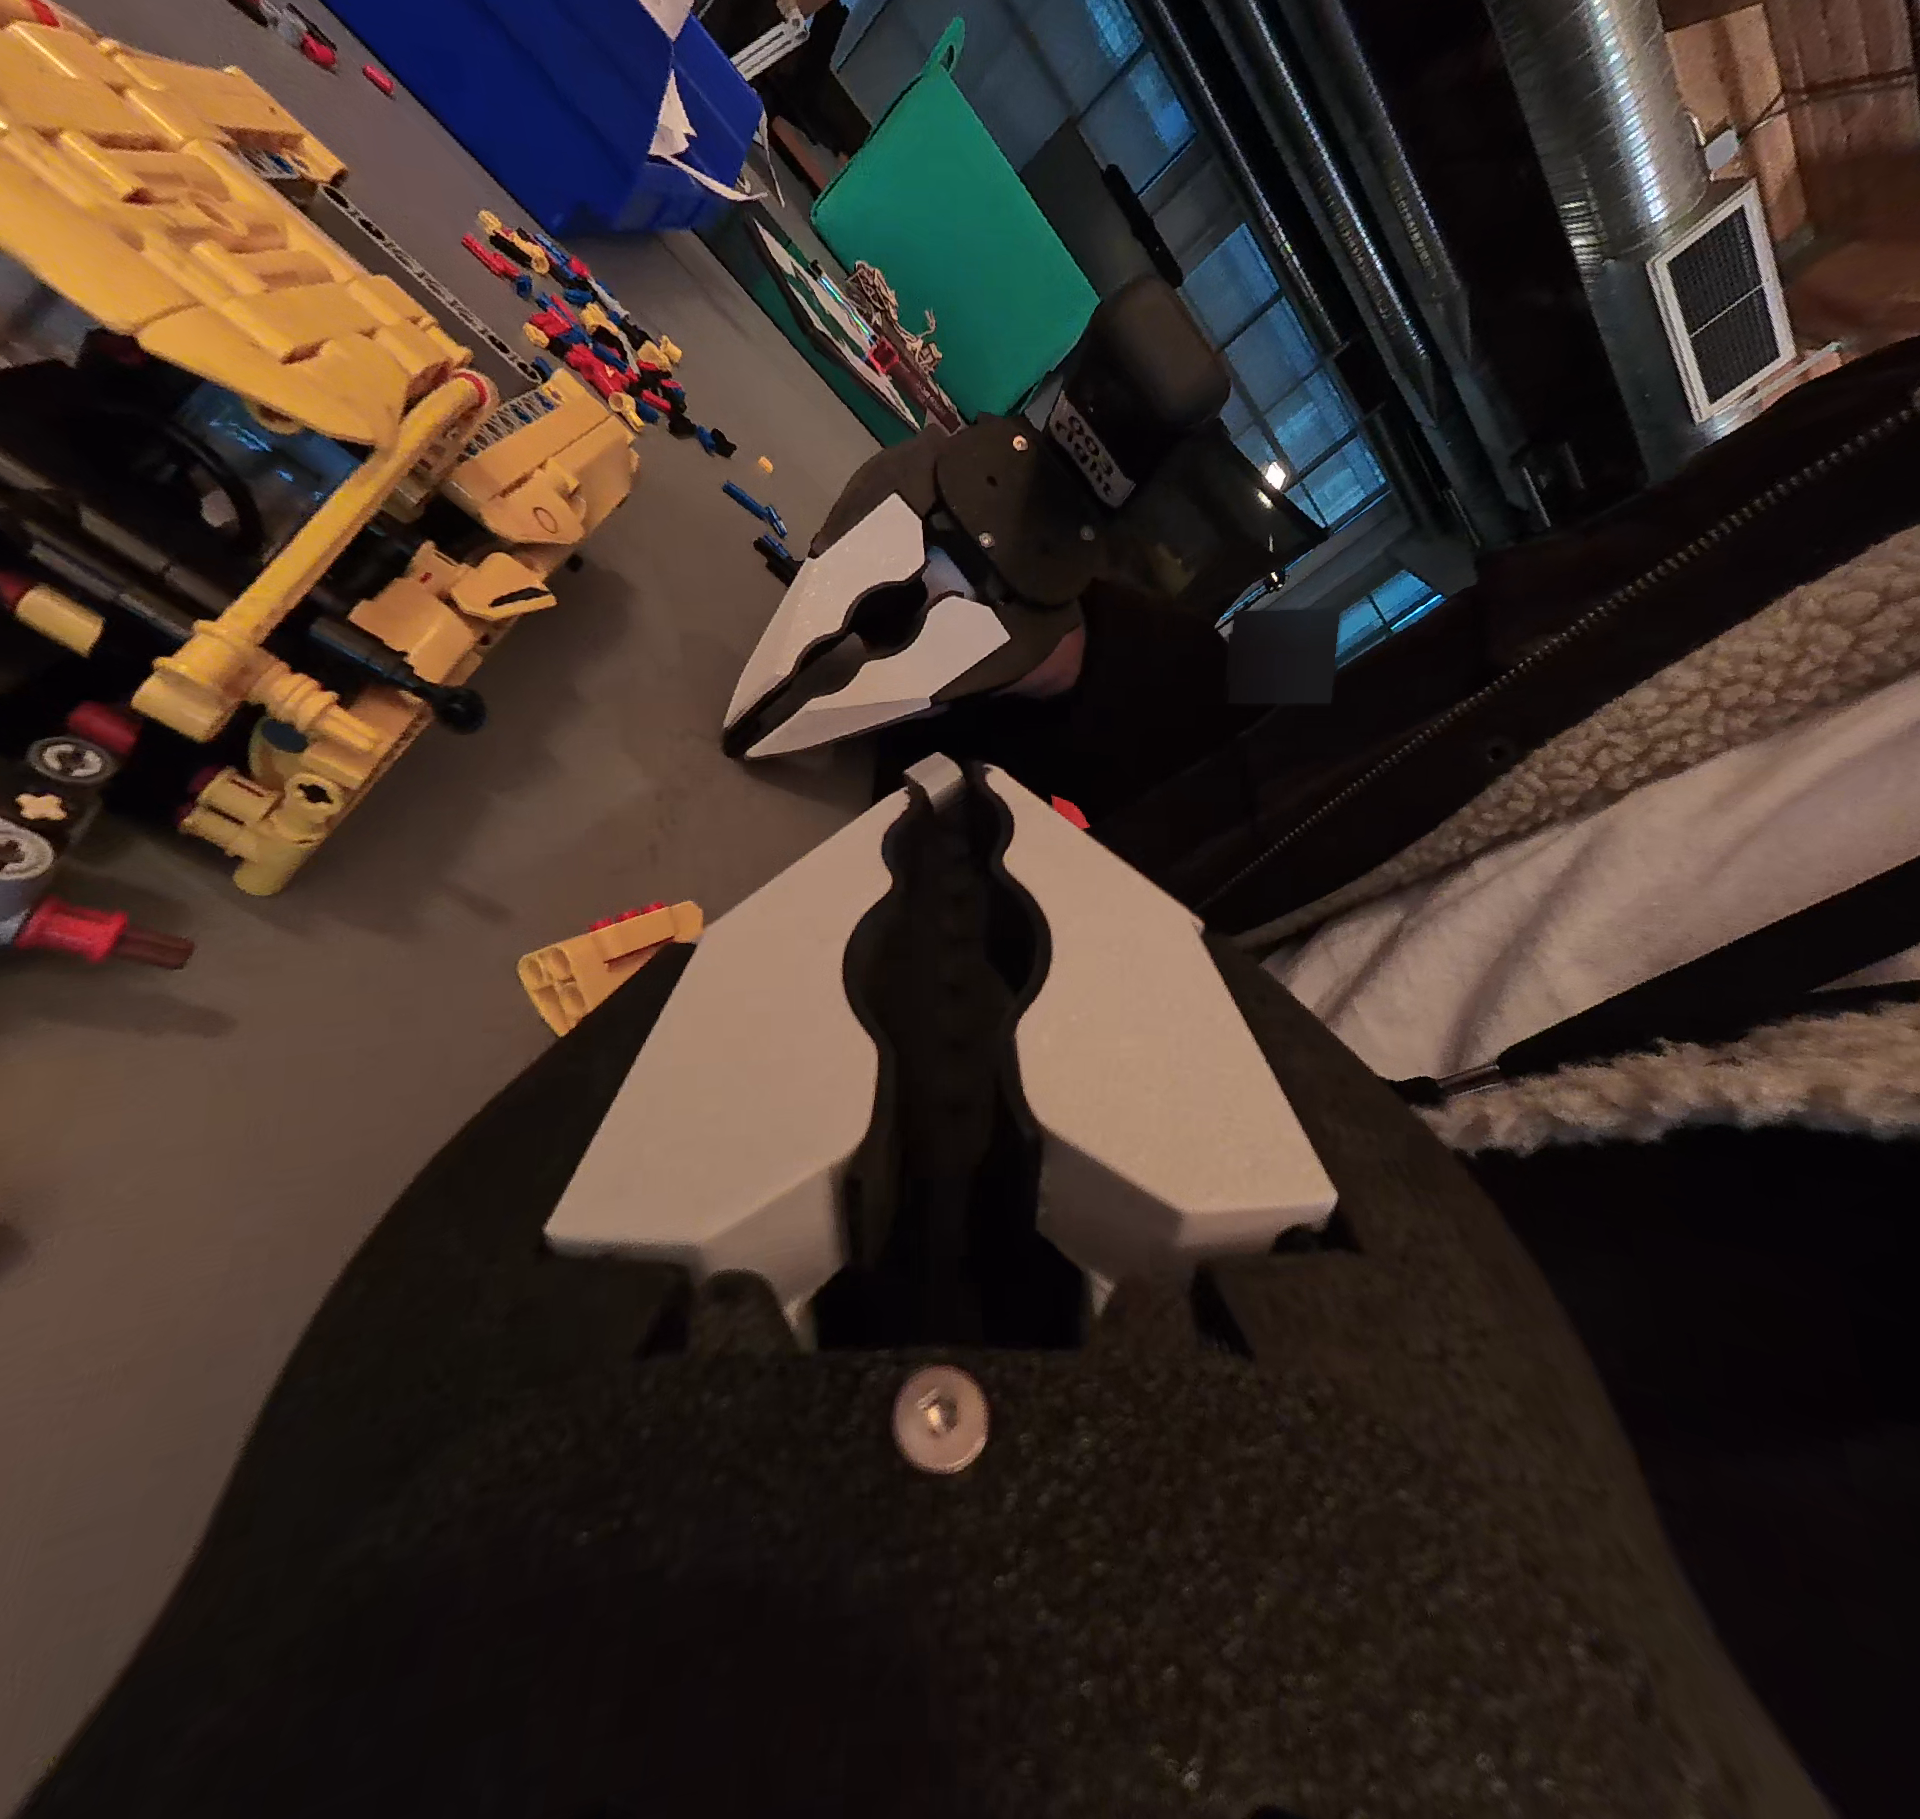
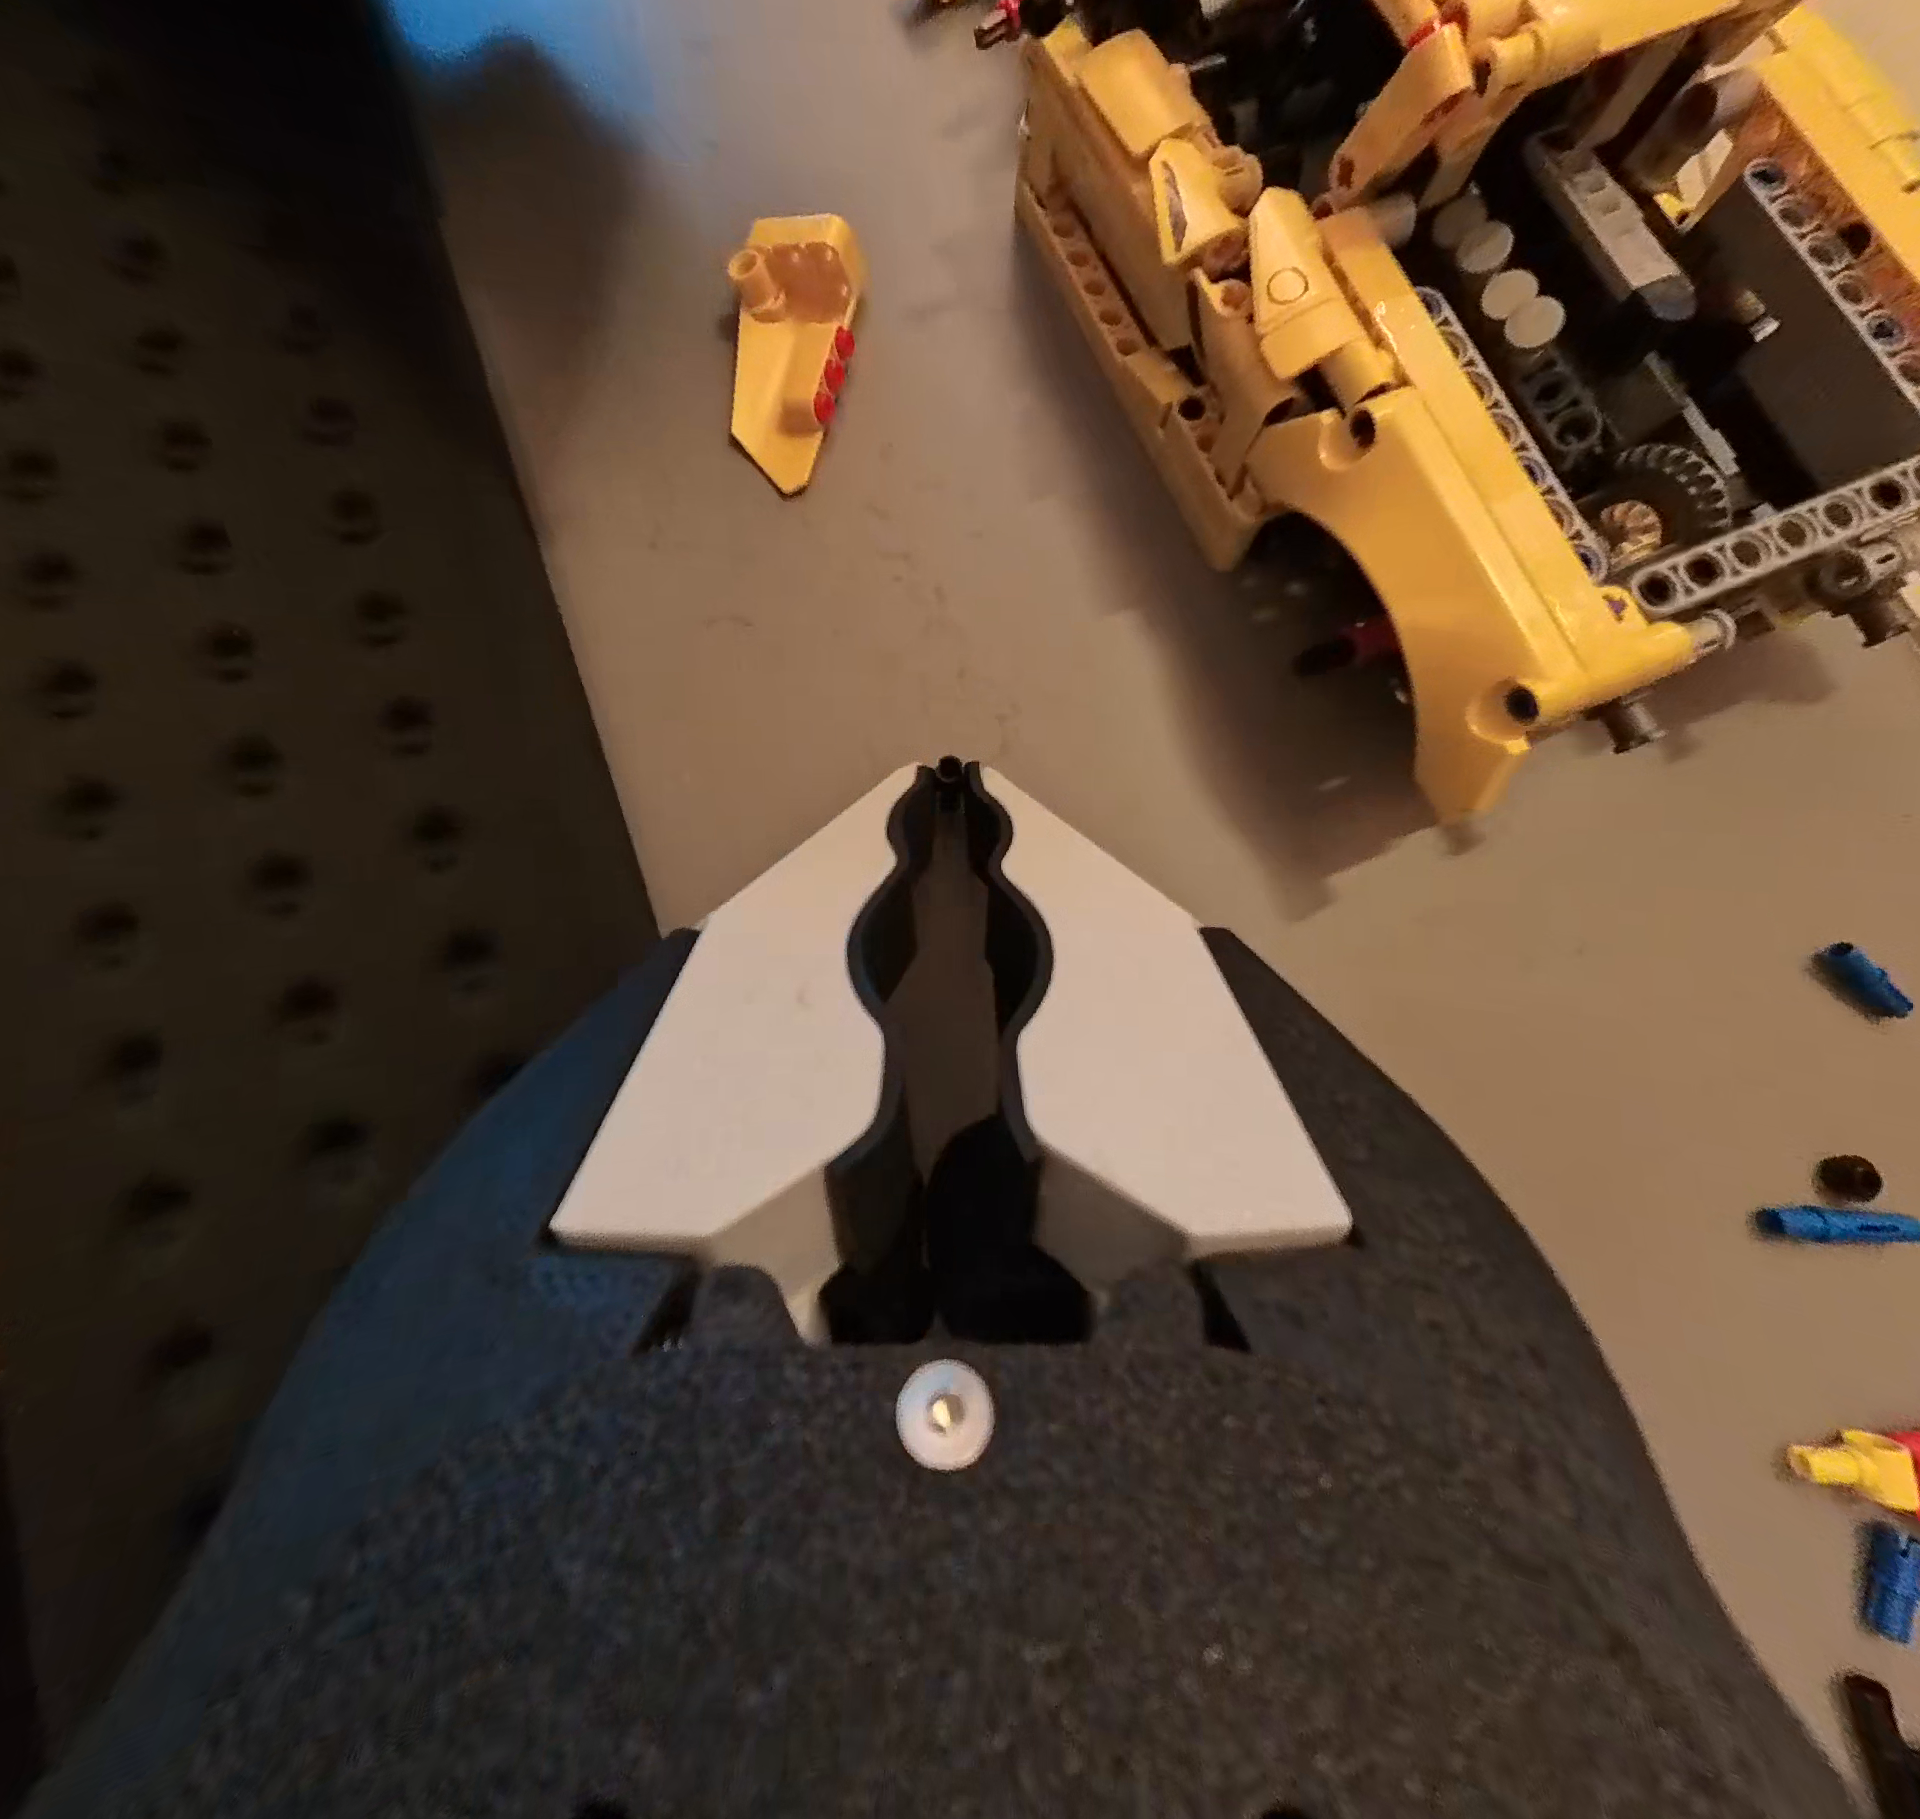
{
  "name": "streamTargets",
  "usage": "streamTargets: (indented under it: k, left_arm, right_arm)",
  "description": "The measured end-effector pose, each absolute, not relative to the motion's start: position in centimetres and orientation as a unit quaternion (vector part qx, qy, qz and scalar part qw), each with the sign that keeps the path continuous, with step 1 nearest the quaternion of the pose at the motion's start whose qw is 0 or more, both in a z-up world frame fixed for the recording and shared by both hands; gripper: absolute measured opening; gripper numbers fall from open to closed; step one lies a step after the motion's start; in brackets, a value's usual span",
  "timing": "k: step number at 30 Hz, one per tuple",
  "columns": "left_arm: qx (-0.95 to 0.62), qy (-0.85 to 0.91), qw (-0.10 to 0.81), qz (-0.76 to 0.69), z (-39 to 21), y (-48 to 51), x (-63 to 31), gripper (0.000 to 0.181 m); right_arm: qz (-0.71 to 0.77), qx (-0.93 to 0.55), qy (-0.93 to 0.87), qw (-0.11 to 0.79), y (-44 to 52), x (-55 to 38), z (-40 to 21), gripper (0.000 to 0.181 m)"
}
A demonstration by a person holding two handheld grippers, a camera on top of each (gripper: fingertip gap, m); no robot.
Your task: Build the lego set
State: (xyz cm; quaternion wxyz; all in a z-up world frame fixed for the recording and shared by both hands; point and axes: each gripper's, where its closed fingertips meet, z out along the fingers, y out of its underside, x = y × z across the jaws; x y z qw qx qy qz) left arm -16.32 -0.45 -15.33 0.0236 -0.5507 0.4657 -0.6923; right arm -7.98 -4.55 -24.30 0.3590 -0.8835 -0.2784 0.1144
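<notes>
Right gripper nearly closed, pinching a small black pin at the tips, poised above bare worktop. Left gripper likewise closed, clamped on a small grey piece; a bit of red behind it, not identifiable. Just beyond, a loose yellow sub-assembly with red pins, not yet attached. Farther out, the yellow vehicle model: body panels largely on, grey frame and gears exposed, so probably well advanced but unfinished. Scattered red, blue and black connectors left to fit. Open worktop between grippers and model; worktop edge close at the left, perforated surface beyond.
</notes>
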Motion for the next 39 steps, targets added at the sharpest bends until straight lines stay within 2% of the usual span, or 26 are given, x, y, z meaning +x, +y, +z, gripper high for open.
streamTargets:
  k: [13, 17, 23, 30, 39]
  left_arm:
    - [-0.549, 0.464, 0.017, -0.695, -15.3, -0.6, -16.4, 0.007]
    - [-0.545, 0.441, 0.002, -0.713, -14.8, -0.4, -16.4, 0.007]
    - [-0.507, 0.378, -0.063, -0.772, -12.7, -0.6, -16.8, 0.007]
    - [-0.493, 0.349, -0.095, -0.791, -12.2, -0.5, -17.0, 0.007]
    - [-0.499, 0.357, -0.09, -0.784, -12.4, -0.7, -16.9, 0.007]
  right_arm:
    - [0.094, -0.888, -0.285, 0.349, -4.5, -7.9, -24.6, 0.007]
    - [0.092, -0.892, -0.281, 0.341, -4.6, -7.8, -24.4, 0.02]
    - [0.142, -0.818, -0.322, 0.455, -1.5, -15.0, -16.7, 0.028]
    - [0.073, -0.759, -0.356, 0.54, 0.1, -16.9, -13.5, 0.013]
    - [0.073, -0.765, -0.361, 0.529, 0.0, -17.1, -13.4, 0.007]
